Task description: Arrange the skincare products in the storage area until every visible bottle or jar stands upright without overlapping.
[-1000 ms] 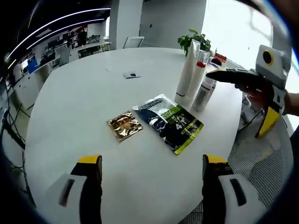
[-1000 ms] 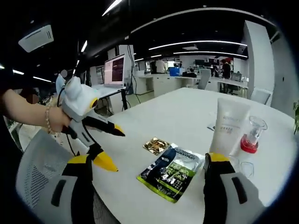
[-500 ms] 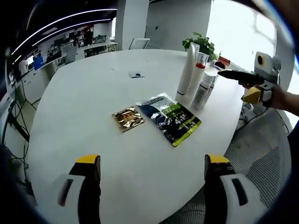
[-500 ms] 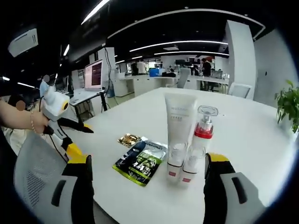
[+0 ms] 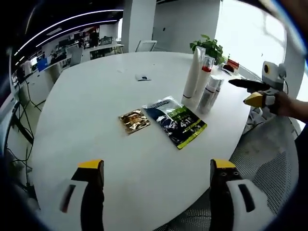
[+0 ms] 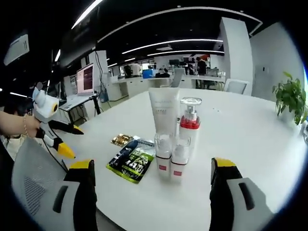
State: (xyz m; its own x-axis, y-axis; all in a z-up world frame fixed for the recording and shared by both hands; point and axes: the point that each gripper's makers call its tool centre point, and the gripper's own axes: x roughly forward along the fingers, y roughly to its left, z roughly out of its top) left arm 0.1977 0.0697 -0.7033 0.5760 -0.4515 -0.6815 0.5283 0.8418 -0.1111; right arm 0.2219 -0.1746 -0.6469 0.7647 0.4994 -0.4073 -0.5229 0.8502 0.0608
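Right gripper view, white table (image 6: 250,130), tall tube (image 6: 163,115) and pump bottle (image 6: 189,126) upright behind two small bottles (image 6: 171,161), dark pouch (image 6: 131,160) and gold sachet (image 6: 121,140) flat beside, right gripper (image 6: 150,183) jaws apart, empty, left gripper (image 5: 158,185) jaws apart, empty.

A round white table (image 5: 86,110) carries 4 upright containers clustered together: a tall tube (image 6: 162,113), a pump bottle (image 6: 189,126) and 2 small bottles (image 6: 163,159). Beside them lie a dark-green pouch (image 5: 175,120) and a gold sachet (image 5: 134,121), with a small card (image 5: 142,77) farther off.
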